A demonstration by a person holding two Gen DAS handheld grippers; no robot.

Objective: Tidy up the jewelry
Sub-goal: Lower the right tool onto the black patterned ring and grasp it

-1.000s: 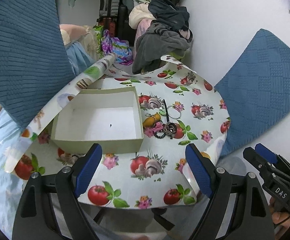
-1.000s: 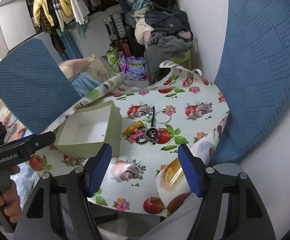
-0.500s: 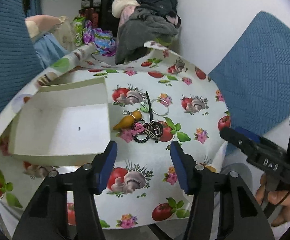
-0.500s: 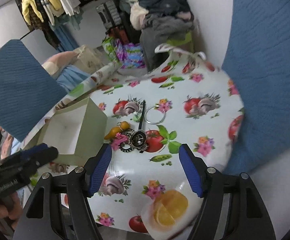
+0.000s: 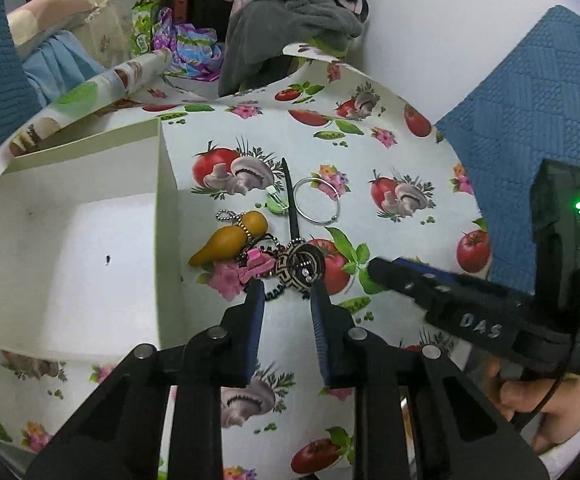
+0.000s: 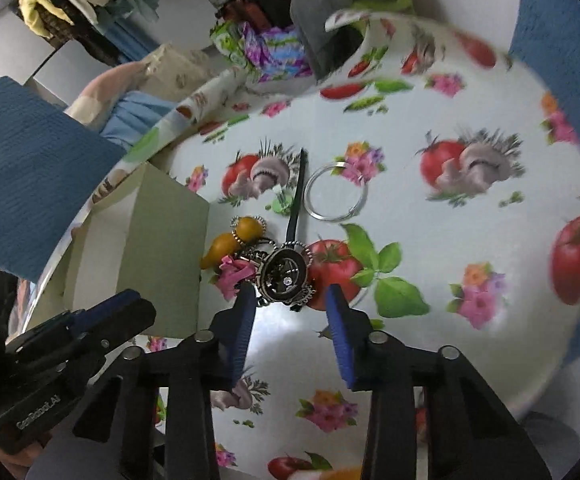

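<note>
A jewelry pile lies on the patterned tablecloth: a round dark medallion (image 5: 300,265) (image 6: 285,274), a pink clip (image 5: 255,262) (image 6: 235,270), an orange gourd charm (image 5: 231,240) (image 6: 233,240), a black strip (image 5: 292,204) (image 6: 296,200) and a silver ring (image 5: 317,201) (image 6: 334,196). An open white box (image 5: 69,240) (image 6: 157,248) stands left of them. My left gripper (image 5: 285,294) is open a narrow gap, just in front of the medallion. My right gripper (image 6: 290,296) is open, its tips either side of the medallion's near edge.
Blue cushions flank the table at the right (image 5: 530,120) and left (image 6: 21,168). A heap of clothes (image 5: 290,20) sits behind the table's far edge. The cloth's left edge is rolled up (image 5: 101,88) behind the box.
Both grippers have moved forward and down toward the jewelry pile. The left gripper's jaws have narrowed a lot; the right gripper's gap has narrowed too.
</note>
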